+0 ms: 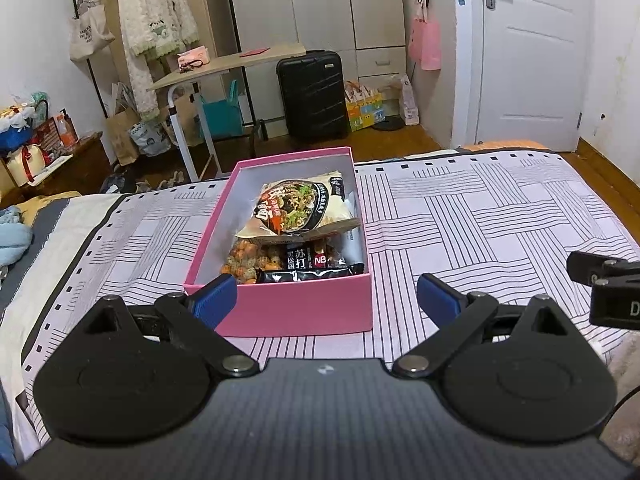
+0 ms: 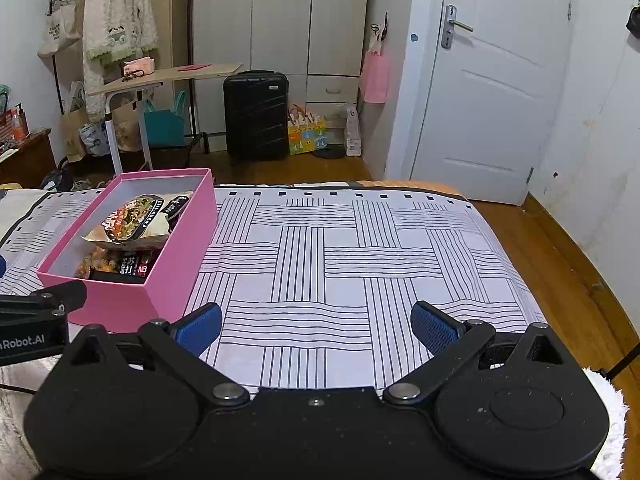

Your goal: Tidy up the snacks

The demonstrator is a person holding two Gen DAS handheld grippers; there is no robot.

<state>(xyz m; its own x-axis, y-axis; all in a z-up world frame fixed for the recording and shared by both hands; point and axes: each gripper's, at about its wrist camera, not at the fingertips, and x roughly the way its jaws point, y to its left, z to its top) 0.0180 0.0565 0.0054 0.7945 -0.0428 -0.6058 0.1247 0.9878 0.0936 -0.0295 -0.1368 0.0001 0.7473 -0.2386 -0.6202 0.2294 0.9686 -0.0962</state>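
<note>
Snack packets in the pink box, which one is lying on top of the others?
The noodle packet, pale with a bowl of noodles pictured. It lies across the others in the pink box; the black cracker packet sits beneath, nearer the camera.

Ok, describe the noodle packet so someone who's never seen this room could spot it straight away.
Find the bed with the white sheet crossed by black woven-line blocks; on it stands an open pink cardboard box. The noodle packet is the big cream pouch lying on top at the box's far end. Unlike the dark wrappers and orange round snacks beneath it, it shows a black bowl of noodles.
</note>
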